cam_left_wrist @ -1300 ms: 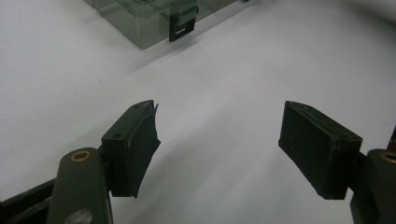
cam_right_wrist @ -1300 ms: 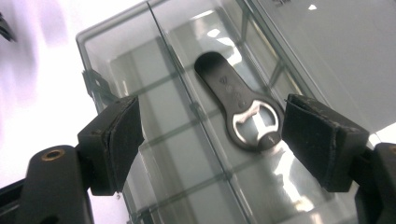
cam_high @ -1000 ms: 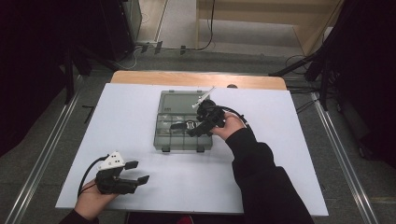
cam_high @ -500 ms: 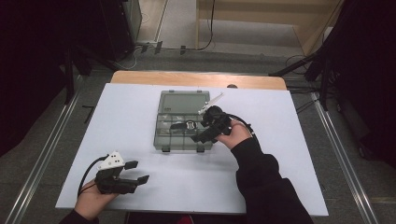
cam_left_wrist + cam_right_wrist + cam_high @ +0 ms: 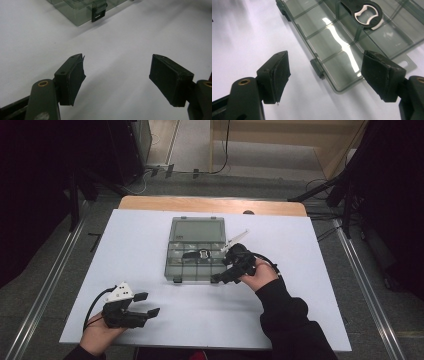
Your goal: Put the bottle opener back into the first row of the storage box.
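Note:
A clear grey compartment box [image 5: 194,262] lies in the middle of the white table, its lid [image 5: 196,230] folded open at the back. A black and silver bottle opener [image 5: 200,255] [image 5: 365,12] rests in one of the middle compartments. My right gripper [image 5: 221,271] [image 5: 325,72] hangs open over the box's front right corner, with a front latch [image 5: 318,68] showing between its jaws and nothing held. My left gripper [image 5: 147,304] [image 5: 117,75] sits open near the table's front left, over bare table, with the box's near corner [image 5: 82,10] ahead of it.
The white table top [image 5: 310,270] ends at a wooden strip [image 5: 210,204] along the far side. Metal rails [image 5: 367,285] run along the floor on both sides. Cables and dark stands lie on the floor beyond the table.
My right gripper has drawn back from above the box's middle compartments toward the front right corner. The left gripper has stayed put.

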A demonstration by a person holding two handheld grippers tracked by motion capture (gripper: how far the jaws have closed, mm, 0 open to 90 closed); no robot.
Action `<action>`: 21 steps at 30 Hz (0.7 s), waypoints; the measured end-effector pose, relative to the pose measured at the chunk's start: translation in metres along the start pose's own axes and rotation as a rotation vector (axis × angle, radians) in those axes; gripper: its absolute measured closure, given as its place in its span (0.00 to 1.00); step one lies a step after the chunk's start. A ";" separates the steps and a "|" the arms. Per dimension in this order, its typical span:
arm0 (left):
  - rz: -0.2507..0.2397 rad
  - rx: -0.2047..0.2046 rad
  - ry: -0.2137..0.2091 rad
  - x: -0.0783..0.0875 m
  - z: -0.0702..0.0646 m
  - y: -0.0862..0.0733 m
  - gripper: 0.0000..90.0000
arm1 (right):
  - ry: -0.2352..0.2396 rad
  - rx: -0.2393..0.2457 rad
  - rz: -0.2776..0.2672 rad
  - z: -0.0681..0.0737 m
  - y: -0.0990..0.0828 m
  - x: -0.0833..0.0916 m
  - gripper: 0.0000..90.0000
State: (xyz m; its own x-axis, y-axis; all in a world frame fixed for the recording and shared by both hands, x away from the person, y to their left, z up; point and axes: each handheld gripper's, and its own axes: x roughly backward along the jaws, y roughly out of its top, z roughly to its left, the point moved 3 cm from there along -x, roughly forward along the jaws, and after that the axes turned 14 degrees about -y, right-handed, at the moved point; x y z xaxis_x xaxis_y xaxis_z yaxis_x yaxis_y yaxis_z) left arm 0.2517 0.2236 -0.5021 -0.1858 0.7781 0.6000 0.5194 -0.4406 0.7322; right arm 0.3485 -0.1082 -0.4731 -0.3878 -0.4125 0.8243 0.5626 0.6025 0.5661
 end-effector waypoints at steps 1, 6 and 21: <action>0.001 -0.001 0.000 0.000 0.000 0.000 0.30 | -0.002 -0.006 -0.002 0.000 -0.001 0.001 0.27; -0.001 -0.002 0.001 0.000 0.000 0.000 0.30 | 0.005 -0.012 -0.015 0.003 -0.012 0.007 0.27; 0.000 -0.003 0.002 0.000 0.000 0.000 0.30 | 0.016 -0.048 -0.025 0.005 -0.040 0.018 0.26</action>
State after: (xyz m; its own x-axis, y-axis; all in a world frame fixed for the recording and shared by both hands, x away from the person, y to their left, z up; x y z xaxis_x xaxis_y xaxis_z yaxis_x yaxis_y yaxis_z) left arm 0.2515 0.2238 -0.5017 -0.1869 0.7773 0.6008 0.5172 -0.4421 0.7329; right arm 0.3147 -0.1365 -0.4809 -0.3902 -0.4381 0.8098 0.5876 0.5587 0.5853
